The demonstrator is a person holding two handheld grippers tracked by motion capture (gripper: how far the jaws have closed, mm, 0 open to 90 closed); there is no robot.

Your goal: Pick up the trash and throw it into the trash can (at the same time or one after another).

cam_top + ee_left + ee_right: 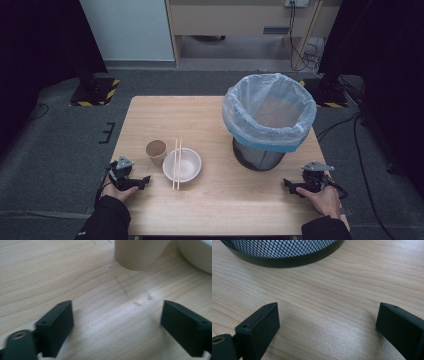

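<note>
2 tongs (both agape) point(145, 180) point(286, 185) on table point(225, 200)

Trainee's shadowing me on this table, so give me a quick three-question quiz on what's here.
1. True or false: the chopsticks lie across the white bowl.
2. What lines the mesh bin? A) clear bag B) newspaper C) nothing
3. Fill in: the left gripper has its jaws ____, facing the paper cup.

Key: 1 true; 2 A; 3 open.
</note>
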